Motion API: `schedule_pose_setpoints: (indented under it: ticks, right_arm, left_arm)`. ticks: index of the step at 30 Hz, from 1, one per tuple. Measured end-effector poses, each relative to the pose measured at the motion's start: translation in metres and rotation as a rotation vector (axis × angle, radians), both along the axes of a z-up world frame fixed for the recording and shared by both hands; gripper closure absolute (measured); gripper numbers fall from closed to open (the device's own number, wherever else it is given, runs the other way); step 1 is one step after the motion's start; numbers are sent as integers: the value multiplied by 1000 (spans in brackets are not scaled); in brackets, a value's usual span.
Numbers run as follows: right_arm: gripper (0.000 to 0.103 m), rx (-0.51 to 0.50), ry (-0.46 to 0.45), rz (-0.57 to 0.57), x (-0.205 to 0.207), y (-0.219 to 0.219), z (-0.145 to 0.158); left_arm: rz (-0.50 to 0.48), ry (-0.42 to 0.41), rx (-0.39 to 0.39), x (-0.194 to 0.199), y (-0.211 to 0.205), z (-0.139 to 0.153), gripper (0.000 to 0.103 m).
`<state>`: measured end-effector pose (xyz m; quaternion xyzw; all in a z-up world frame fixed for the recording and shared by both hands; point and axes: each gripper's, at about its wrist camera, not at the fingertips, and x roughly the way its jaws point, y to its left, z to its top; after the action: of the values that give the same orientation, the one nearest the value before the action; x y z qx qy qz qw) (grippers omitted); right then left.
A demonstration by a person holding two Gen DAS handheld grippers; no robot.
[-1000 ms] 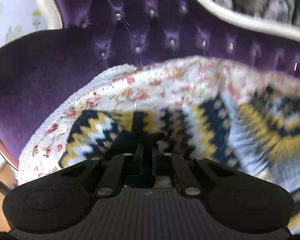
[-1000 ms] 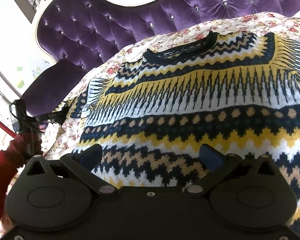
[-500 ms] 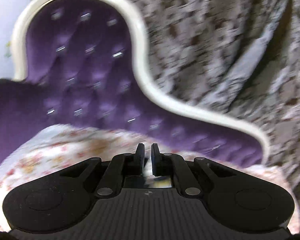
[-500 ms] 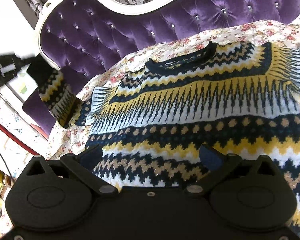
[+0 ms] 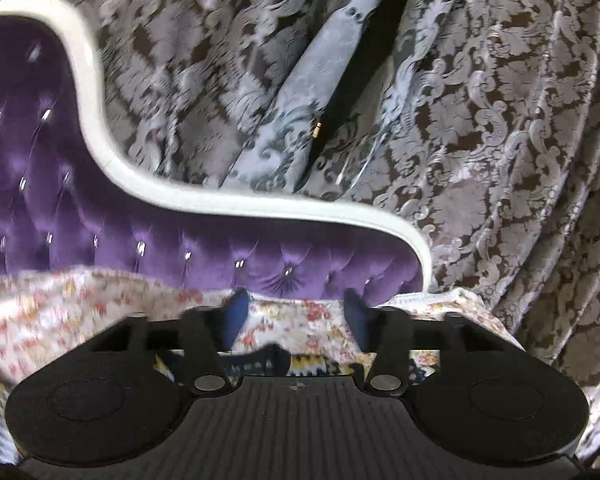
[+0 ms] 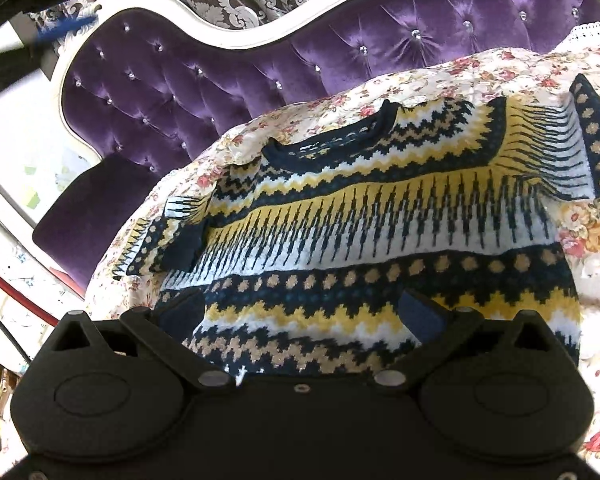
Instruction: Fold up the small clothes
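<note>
A knitted sweater (image 6: 380, 220) in navy, yellow and white zigzag bands lies flat on a floral cloth (image 6: 592, 240), collar toward the sofa back. Its left sleeve (image 6: 172, 240) lies folded in against the body; the other sleeve (image 6: 580, 140) stretches out to the right. My right gripper (image 6: 302, 312) hovers open over the hem with nothing pinched. My left gripper (image 5: 295, 312) is raised and points at the sofa back; its jaws are opening with nothing between them. A strip of the sweater (image 5: 312, 362) shows just under its fingers.
The purple tufted sofa back (image 6: 260, 60) with its white frame (image 5: 100, 120) rises behind the cloth. A patterned grey-brown curtain (image 5: 500, 120) hangs behind it. A dark blurred shape with a blue streak (image 6: 64, 26) is at the upper left of the right wrist view.
The left gripper lifted the left sleeve by its cuff, swung it up, then let go and rose. The sleeve now lies folded in at the sweater's left side. The right gripper barely moved.
</note>
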<state>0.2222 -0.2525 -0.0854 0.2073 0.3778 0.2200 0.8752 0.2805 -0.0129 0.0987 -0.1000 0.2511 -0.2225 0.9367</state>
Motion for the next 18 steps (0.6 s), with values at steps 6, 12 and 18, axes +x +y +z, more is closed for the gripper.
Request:
schedule_pose_setpoints:
  ticks: [6, 12, 18]
  right_arm:
    - [0, 66, 37, -19, 7, -9, -6]
    - [0, 142, 11, -26, 10, -13, -12]
    - [0, 241, -40, 25, 12, -3, -13]
  left_arm:
    - [119, 135, 31, -25, 14, -78, 40]
    - [199, 202, 157, -49, 35, -137, 40]
    - [275, 230, 174, -54, 58, -172, 40]
